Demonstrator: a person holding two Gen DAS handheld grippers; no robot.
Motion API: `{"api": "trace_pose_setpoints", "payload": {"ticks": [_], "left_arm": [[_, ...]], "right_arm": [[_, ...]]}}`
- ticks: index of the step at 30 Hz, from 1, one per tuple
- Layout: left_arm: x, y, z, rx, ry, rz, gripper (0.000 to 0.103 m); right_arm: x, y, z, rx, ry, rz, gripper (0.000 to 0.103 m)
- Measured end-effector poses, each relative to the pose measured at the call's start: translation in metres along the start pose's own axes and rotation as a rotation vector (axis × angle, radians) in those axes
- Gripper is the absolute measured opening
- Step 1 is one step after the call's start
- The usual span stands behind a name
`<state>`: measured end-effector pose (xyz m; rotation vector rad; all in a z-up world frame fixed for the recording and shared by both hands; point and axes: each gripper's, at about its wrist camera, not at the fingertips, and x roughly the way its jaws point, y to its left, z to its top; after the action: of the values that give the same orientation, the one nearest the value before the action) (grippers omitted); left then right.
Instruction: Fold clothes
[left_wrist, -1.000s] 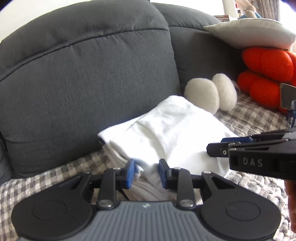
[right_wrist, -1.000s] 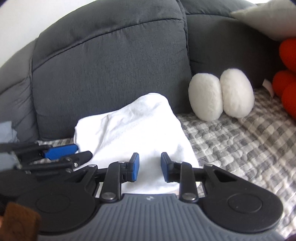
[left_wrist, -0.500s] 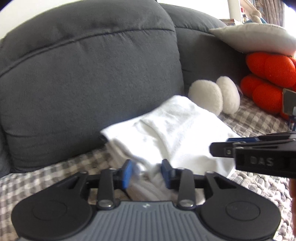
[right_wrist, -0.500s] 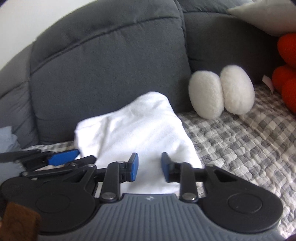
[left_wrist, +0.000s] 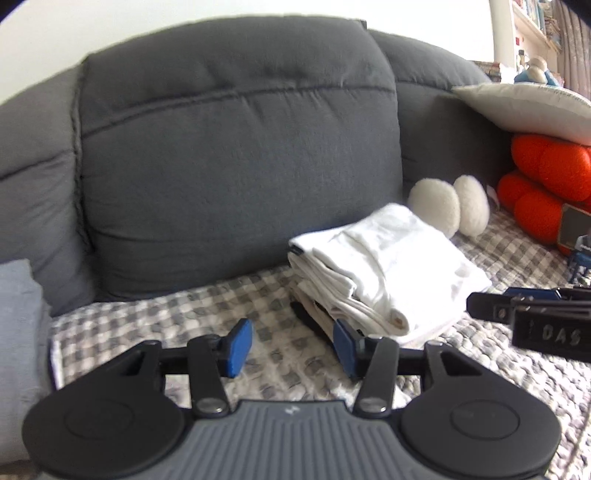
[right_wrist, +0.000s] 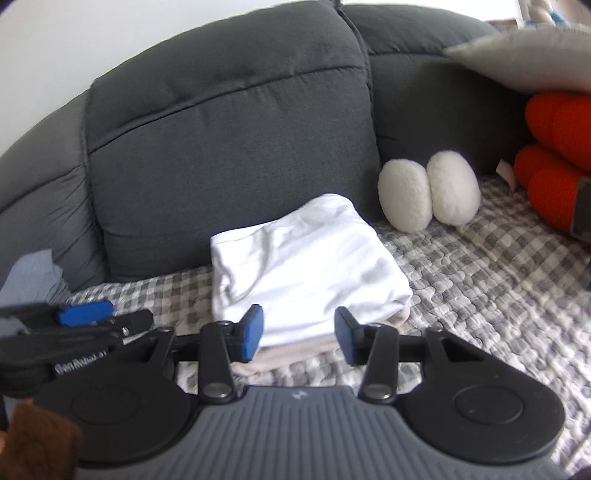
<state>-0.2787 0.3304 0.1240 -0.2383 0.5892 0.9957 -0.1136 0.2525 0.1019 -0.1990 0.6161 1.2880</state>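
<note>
A folded stack of white clothes lies on the checkered seat cover against the grey sofa back; it also shows in the right wrist view. My left gripper is open and empty, just in front and to the left of the stack. My right gripper is open and empty, close to the stack's front edge. Each gripper shows from the side in the other's view: the right gripper and the left gripper.
Two white plush pads stand behind the stack to the right. Orange plush cushions and a pale pillow fill the right corner. A grey-blue garment lies at the left.
Both grippers opened wider and pulled back from the white stack. The left gripper let go of the stack's folded edge, and the stack now lies free on the seat.
</note>
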Motion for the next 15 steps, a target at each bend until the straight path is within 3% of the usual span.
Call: {"api": "trace_pose_setpoints", "payload": {"ticks": [6, 10, 15], "left_arm": [[-0.046, 0.013, -0.005, -0.014, -0.026, 0.004, 0.058], [-0.071, 0.017, -0.01, -0.015, -0.034, 0.013, 0.065], [-0.089, 0.011, -0.013, -0.011, -0.029, 0.005, 0.073]], "right_arm": [[-0.042, 0.024, -0.003, -0.036, -0.044, -0.008, 0.054], [-0.066, 0.038, -0.007, -0.085, -0.052, -0.009, 0.067], [-0.087, 0.043, -0.008, -0.12, -0.058, -0.013, 0.074]]}}
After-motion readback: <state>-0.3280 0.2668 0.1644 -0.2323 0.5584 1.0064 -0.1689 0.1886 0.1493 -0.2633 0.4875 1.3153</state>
